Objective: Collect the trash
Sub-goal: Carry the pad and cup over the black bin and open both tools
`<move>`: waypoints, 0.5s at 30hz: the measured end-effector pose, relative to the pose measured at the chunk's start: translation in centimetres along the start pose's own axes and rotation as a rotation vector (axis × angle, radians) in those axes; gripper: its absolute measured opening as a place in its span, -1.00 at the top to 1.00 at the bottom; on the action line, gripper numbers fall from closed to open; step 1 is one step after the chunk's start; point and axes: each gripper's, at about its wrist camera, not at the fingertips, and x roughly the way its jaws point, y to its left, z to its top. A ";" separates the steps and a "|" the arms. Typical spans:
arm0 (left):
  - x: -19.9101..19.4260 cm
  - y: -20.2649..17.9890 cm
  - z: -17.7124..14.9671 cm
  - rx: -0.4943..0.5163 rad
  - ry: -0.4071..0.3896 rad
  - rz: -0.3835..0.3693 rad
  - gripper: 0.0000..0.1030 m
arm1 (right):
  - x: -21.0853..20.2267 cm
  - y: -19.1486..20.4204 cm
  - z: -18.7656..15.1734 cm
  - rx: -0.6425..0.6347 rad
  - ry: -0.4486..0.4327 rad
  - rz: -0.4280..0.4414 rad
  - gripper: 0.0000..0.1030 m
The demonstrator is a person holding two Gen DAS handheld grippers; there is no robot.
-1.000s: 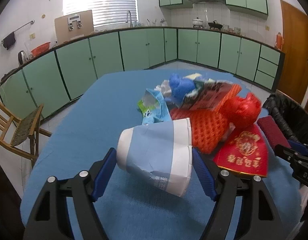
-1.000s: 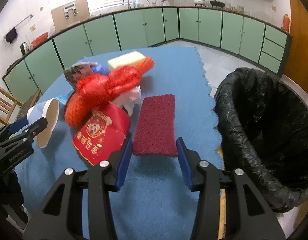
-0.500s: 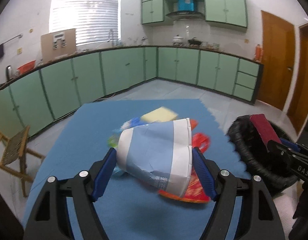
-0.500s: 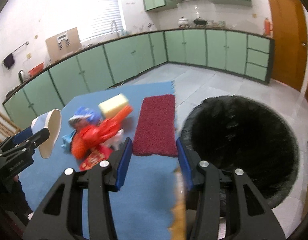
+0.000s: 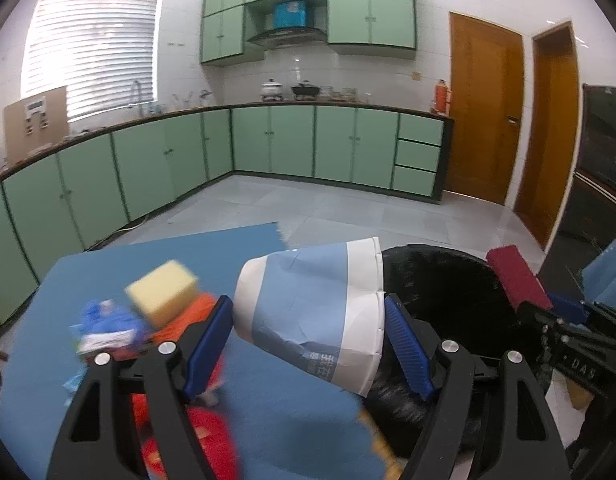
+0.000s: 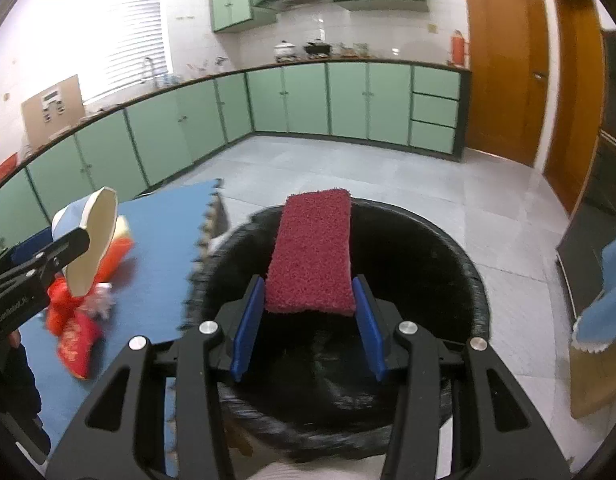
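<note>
My left gripper (image 5: 308,340) is shut on a crumpled blue-and-white paper cup (image 5: 308,308), held in the air above the table's right edge beside the black-lined trash bin (image 5: 459,300). The cup also shows in the right wrist view (image 6: 90,248). My right gripper (image 6: 308,320) is shut on a dark red scouring pad (image 6: 313,256) and holds it over the open bin (image 6: 447,264). The pad also shows in the left wrist view (image 5: 515,280).
More trash lies on the blue table mat (image 5: 156,256): a yellow sponge (image 5: 164,294), a blue wrapper (image 5: 108,320), red and orange packets (image 6: 74,336). Green kitchen cabinets (image 5: 308,144) line the far walls. A blue cloth (image 6: 607,292) hangs at right.
Both grippers lifted their loads off the table and swung right. The pad went from lying on the mat to hanging over the bin. The cup moved to the table's right edge.
</note>
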 end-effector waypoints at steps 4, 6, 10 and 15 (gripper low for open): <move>3.0 -2.9 0.5 0.012 0.019 -0.031 -0.46 | 2.0 -2.8 -0.2 0.032 0.016 -0.034 0.15; 4.6 -4.0 0.6 0.010 0.036 -0.047 -0.46 | 2.7 -4.0 -0.3 0.046 0.019 -0.046 0.14; 7.5 -6.5 0.7 0.024 0.059 -0.067 -0.46 | 4.1 -6.2 -0.7 0.081 0.031 -0.065 0.13; 10.3 -9.0 0.6 0.051 0.102 -0.106 -0.60 | 5.5 -8.0 -1.4 0.105 0.061 -0.085 0.03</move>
